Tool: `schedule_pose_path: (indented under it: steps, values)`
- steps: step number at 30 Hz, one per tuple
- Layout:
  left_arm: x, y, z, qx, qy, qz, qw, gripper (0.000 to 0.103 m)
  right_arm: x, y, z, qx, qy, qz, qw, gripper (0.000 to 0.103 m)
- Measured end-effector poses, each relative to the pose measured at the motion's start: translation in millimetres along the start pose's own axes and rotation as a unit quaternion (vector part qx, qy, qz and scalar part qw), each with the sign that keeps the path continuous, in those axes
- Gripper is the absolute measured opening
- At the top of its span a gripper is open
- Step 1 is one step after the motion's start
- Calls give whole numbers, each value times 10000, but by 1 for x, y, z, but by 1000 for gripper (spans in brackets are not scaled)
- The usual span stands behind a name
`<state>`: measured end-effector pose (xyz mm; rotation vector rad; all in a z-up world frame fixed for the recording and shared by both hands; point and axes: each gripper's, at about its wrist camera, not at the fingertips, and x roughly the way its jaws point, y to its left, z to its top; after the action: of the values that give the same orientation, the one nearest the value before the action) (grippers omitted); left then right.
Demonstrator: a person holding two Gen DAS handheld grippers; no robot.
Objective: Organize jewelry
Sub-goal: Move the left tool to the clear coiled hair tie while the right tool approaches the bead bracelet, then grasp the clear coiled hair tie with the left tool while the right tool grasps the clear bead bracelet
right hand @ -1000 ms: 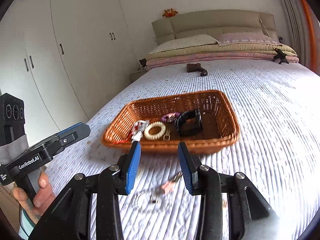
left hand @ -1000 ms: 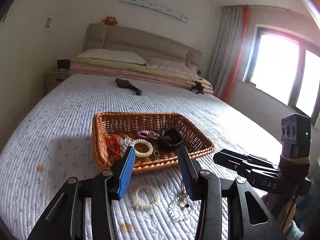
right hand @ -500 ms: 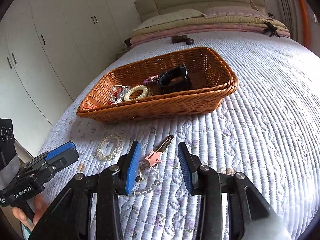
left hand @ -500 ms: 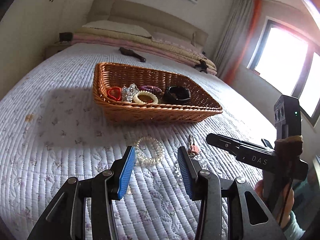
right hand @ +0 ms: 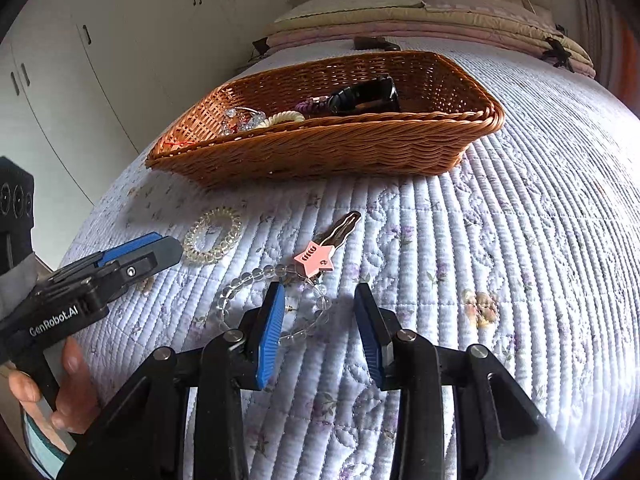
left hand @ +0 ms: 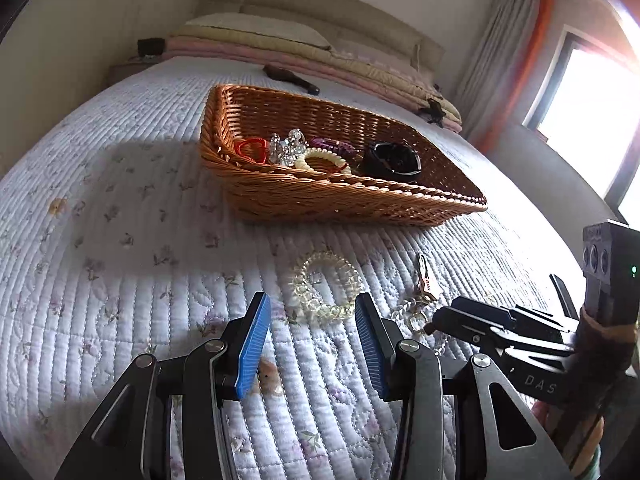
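A wicker basket (left hand: 340, 200) (right hand: 320, 148) on the quilted bed holds a red heart clip (left hand: 252, 150), a crystal piece (left hand: 288, 146), a cream bead bracelet (left hand: 324, 160) and a black bangle (left hand: 390, 160). In front of it on the quilt lie a clear coil bracelet (left hand: 326, 284) (right hand: 212, 236), a pink star hair clip (right hand: 314, 258) and a clear bead bracelet (right hand: 256, 275). My left gripper (left hand: 312, 308) is open, low over the quilt, with the coil just beyond its tips. My right gripper (right hand: 320, 292) is closing; part of the bead bracelet lies between its jaws, untouched.
Pillows and folded blankets (left hand: 280, 48) are stacked at the headboard, with a dark object (left hand: 290, 76) on the quilt before them. A bright window (left hand: 592, 120) is on the right and white wardrobes (right hand: 80, 60) on the left. A person's hand (right hand: 68, 384) holds the left gripper's handle.
Both grippers have sunk toward the quilt and tipped downward, so the loose pieces now lie at their fingertips. The right jaws have narrowed a little.
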<state>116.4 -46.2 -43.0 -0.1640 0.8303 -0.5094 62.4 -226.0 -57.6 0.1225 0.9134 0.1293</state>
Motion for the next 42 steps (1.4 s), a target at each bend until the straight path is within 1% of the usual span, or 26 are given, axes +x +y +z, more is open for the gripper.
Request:
schedule_pose_path:
  steps: [1, 2, 3, 6, 9, 11, 16, 17, 19, 21, 25, 28, 30, 31, 32, 33, 34, 36, 38, 42]
  values:
    - [3, 1, 3, -63, 82, -64, 9999, 45, 2, 1, -1, -24, 30, 2, 10000, 28]
    - [5, 1, 5, -105, 93, -161, 9998, 45, 2, 0, -1, -17, 44, -6, 10000, 24]
    - [5, -2, 8, -109, 35, -181, 9998, 45, 2, -1, 0, -2, 65, -30, 10000, 23]
    - [11, -9, 14, -47, -19, -36, 10000, 45, 4, -4, 1, 11, 84, -40, 10000, 21]
    - [24, -10, 14, -56, 164, 178, 9997, 44, 9, -2, 4, -42, 107, -99, 9999, 21]
    - [22, -7, 14, -122, 144, 138, 9997, 43, 6, -3, 4, -17, 115, -135, 9998, 16]
    - [24, 2, 16, -336, 141, -16, 9993, 42, -9, -7, 0, 29, -127, 105, 9999, 16]
    - [23, 2, 16, -335, 135, -20, 9993, 42, -8, -6, -1, -3, -129, 69, 9999, 16]
    - [25, 1, 14, -343, 149, -17, 9993, 42, 1, -2, -2, -78, 65, -7, 9999, 16]
    - [25, 2, 14, -358, 132, -9, 9993, 41, 7, 4, -1, -211, 164, -150, 9995, 15]
    - [26, -2, 12, -228, 122, 174, 9995, 39, 15, 14, 2, -442, 219, -349, 9982, 15]
    - [29, -6, 12, -110, 156, 294, 9994, 39, 15, 18, 1, -585, 239, -332, 9974, 15]
    - [29, -9, 11, -38, 157, 373, 9992, 35, 13, 20, -1, -656, 258, -222, 9973, 14]
    - [29, -9, 10, 0, 156, 427, 9990, 26, 11, 20, -3, -692, 252, -176, 9971, 13]
    - [29, -11, 10, 32, 177, 451, 9988, 13, 10, 21, -4, -718, 257, -126, 9970, 12]
    - [29, -12, 8, 61, 202, 422, 9989, 9, 10, 23, -6, -744, 264, -40, 9969, 12]
    - [29, -14, 7, 93, 223, 375, 9990, 9, 7, 26, -8, -819, 273, 73, 9962, 12]
    - [25, -18, 3, 200, 222, 383, 9988, 9, 0, 33, -15, -1020, 243, 46, 9945, 12]
    - [18, -19, -3, 300, 226, 384, 9986, 9, -7, 40, -21, -1180, 181, 137, 9928, 11]
    - [0, -20, -13, 407, 104, 396, 9983, 9, -26, 44, -32, -1287, -37, 271, 9913, 11]
